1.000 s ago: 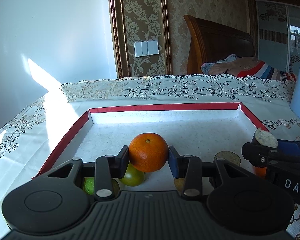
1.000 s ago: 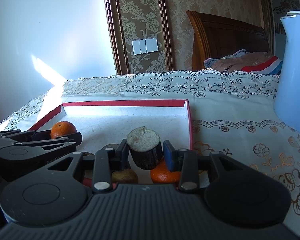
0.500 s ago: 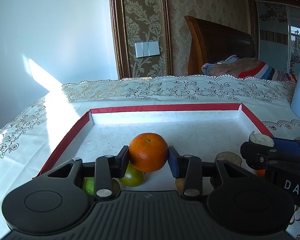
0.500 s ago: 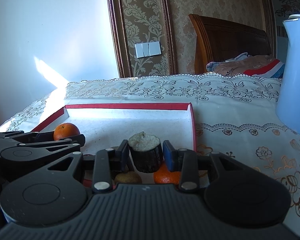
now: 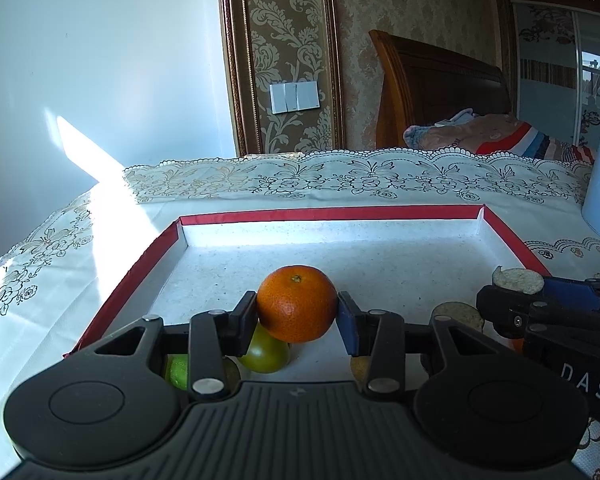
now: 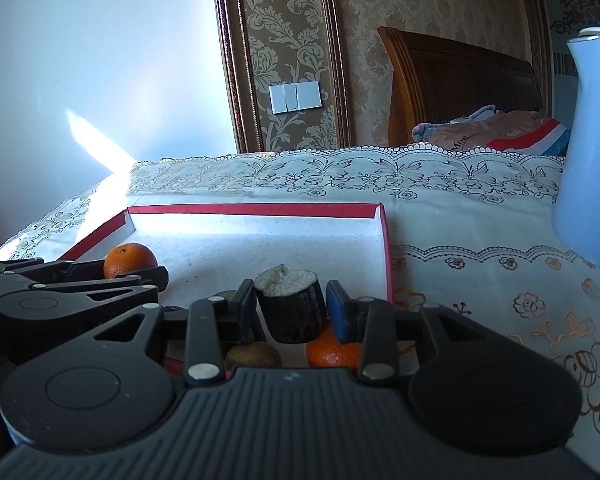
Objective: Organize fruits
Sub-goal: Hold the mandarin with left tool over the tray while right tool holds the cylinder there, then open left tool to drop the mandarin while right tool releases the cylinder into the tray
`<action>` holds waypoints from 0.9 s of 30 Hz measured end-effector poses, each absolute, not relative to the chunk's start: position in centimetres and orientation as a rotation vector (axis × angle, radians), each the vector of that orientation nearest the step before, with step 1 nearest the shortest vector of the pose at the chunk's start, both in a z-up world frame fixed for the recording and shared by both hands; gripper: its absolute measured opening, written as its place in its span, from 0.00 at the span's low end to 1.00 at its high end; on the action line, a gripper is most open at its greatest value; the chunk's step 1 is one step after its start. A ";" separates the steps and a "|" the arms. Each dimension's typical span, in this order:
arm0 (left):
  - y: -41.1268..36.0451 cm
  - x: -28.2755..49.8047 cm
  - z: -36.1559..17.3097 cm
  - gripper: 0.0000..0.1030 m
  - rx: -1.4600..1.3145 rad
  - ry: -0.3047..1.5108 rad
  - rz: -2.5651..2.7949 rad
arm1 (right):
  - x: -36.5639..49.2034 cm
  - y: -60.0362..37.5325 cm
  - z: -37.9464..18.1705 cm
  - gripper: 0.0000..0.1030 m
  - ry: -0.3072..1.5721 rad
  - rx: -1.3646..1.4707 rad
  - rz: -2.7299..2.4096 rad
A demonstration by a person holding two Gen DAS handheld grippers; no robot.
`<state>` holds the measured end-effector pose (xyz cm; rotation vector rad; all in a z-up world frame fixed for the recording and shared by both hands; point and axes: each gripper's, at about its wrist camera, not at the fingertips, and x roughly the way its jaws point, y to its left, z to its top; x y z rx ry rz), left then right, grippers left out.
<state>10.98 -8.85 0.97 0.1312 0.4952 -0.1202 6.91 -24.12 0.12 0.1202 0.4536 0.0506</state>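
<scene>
orange (image 5: 297, 303) clamped between left gripper (image 5: 297, 314) jaws, above tray (image 5: 328, 213)

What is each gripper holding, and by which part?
Left gripper: orange, pinched at its sides. Right gripper: dark cut cylinder piece, gripped on its side wall.

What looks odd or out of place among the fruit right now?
The right gripper holds a dark stub with a pale, ragged cut top: a cut piece, not a whole fruit like the orange in the left gripper. What it is cannot be told. Nothing looks spilled in the tray.
</scene>
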 end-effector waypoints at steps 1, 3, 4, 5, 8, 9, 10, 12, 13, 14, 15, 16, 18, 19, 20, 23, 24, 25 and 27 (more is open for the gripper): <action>-8.9 11.0 0.9 0.41 0.133 0.496 -0.113 | 6.9 -24.1 0.1 0.35 0.451 0.120 0.049; -8.9 11.0 0.9 0.46 0.136 0.500 -0.106 | 6.9 -24.2 0.1 0.35 0.451 0.124 0.050; -8.9 11.0 0.9 0.52 0.134 0.502 -0.105 | 6.9 -24.2 0.1 0.37 0.451 0.127 0.049; -8.8 11.0 0.9 0.57 0.130 0.504 -0.106 | 6.9 -24.2 0.1 0.39 0.451 0.127 0.047; -8.8 10.7 1.1 0.66 0.130 0.486 -0.098 | 6.9 -24.3 0.1 0.44 0.450 0.134 0.049; -8.8 10.7 1.2 0.68 0.131 0.481 -0.096 | 6.8 -24.4 0.2 0.45 0.446 0.135 0.049; -8.8 10.6 1.2 0.69 0.132 0.481 -0.096 | 6.8 -24.4 0.2 0.46 0.444 0.134 0.050; -8.7 10.7 1.3 0.69 0.128 0.484 -0.099 | 6.8 -24.3 0.2 0.46 0.445 0.135 0.053; -8.7 10.7 1.3 0.69 0.129 0.487 -0.099 | 6.8 -24.3 0.2 0.46 0.445 0.135 0.053; -8.6 10.7 1.3 0.69 0.130 0.489 -0.099 | 6.7 -24.3 0.2 0.46 0.444 0.135 0.054; -8.6 10.6 1.3 0.69 0.131 0.489 -0.099 | 6.7 -24.3 0.2 0.46 0.445 0.135 0.054; -8.5 10.6 1.4 0.69 0.132 0.490 -0.098 | 6.8 -24.3 0.2 0.46 0.446 0.135 0.055; -8.4 10.4 1.5 0.69 0.133 0.488 -0.102 | 6.8 -24.2 0.1 0.46 0.447 0.131 0.055; -8.4 10.3 1.6 0.69 0.132 0.487 -0.104 | 6.8 -24.2 0.1 0.47 0.447 0.128 0.054; -8.4 10.2 1.7 0.69 0.134 0.488 -0.108 | 6.8 -24.2 0.1 0.47 0.446 0.127 0.054; -8.1 9.5 2.1 0.69 0.141 0.476 -0.122 | 6.7 -24.3 0.1 0.47 0.445 0.129 0.054; -7.9 9.2 2.3 0.69 0.142 0.467 -0.123 | 6.7 -24.3 0.1 0.47 0.445 0.129 0.055; -7.7 8.9 2.5 0.69 0.139 0.462 -0.126 | 6.7 -24.3 0.1 0.47 0.445 0.129 0.055; -7.0 7.9 2.8 0.69 0.139 0.455 -0.141 | 6.7 -24.3 0.1 0.47 0.445 0.131 0.055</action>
